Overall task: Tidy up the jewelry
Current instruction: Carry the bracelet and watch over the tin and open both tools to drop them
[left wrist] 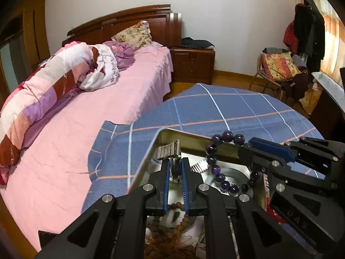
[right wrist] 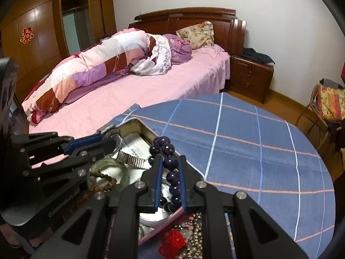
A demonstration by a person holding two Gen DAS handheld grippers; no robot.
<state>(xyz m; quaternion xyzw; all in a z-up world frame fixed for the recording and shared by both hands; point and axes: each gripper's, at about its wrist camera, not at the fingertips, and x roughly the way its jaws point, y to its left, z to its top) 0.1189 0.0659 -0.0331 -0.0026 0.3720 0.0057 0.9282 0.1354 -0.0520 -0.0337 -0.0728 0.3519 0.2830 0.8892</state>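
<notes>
The left gripper point(left wrist: 175, 169) is clamped on a silver metal watch band point(left wrist: 170, 151), and the right gripper point(right wrist: 170, 168) is closed on a dark purple bead bracelet point(right wrist: 167, 149); both hang over the open metal tin point(left wrist: 183, 135), the two tools crowded close together. Inside the tin lie a pale green bangle point(right wrist: 108, 172) and brown wooden beads point(right wrist: 103, 176), with a red ornament point(right wrist: 172, 242) near its front edge. The tin sits at the near-left edge of a blue plaid tablecloth point(right wrist: 248, 151), bare to the right and beyond, with a pink bed point(left wrist: 107, 108) just left.
</notes>
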